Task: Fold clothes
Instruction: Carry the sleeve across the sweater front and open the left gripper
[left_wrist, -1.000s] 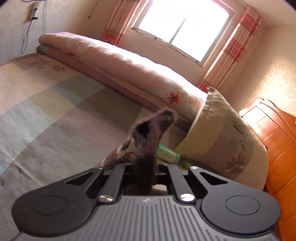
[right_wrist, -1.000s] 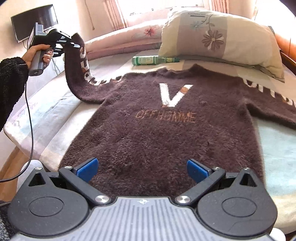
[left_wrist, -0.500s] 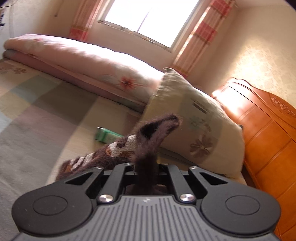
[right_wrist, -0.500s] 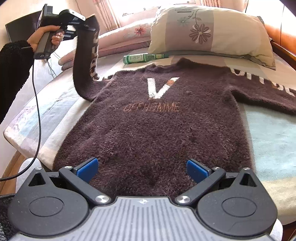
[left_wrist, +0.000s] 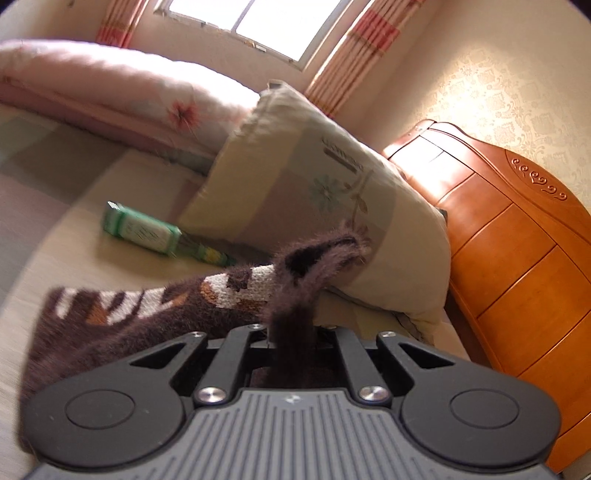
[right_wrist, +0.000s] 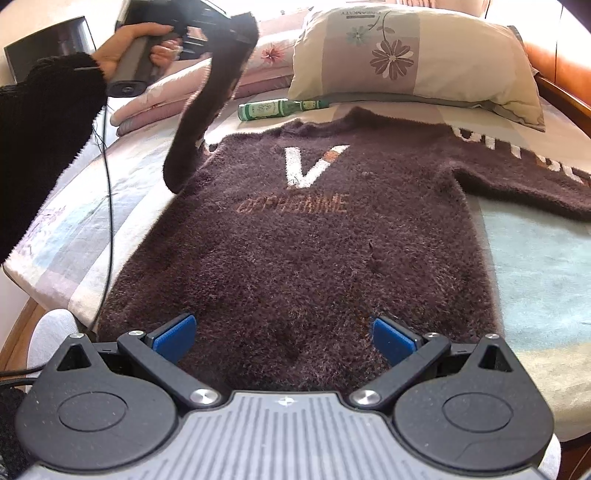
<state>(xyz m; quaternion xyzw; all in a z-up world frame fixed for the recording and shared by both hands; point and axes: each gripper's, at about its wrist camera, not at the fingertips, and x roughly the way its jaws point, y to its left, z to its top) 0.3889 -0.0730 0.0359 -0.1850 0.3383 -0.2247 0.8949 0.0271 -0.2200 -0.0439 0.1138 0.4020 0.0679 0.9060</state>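
On the pastel patchwork bed (right_wrist: 535, 266) below a curtained window (left_wrist: 266, 26), the left gripper (left_wrist: 291, 332) clamps the sweater (right_wrist: 303, 236) sleeve (left_wrist: 166, 306); the right gripper (right_wrist: 284, 338) gapes empty.

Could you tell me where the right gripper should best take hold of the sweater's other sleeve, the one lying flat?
Probably at the cuff end of the flat sleeve, coming down from above: it lies spread on the bed, so only its edge offers a fold for the open right gripper to pinch.
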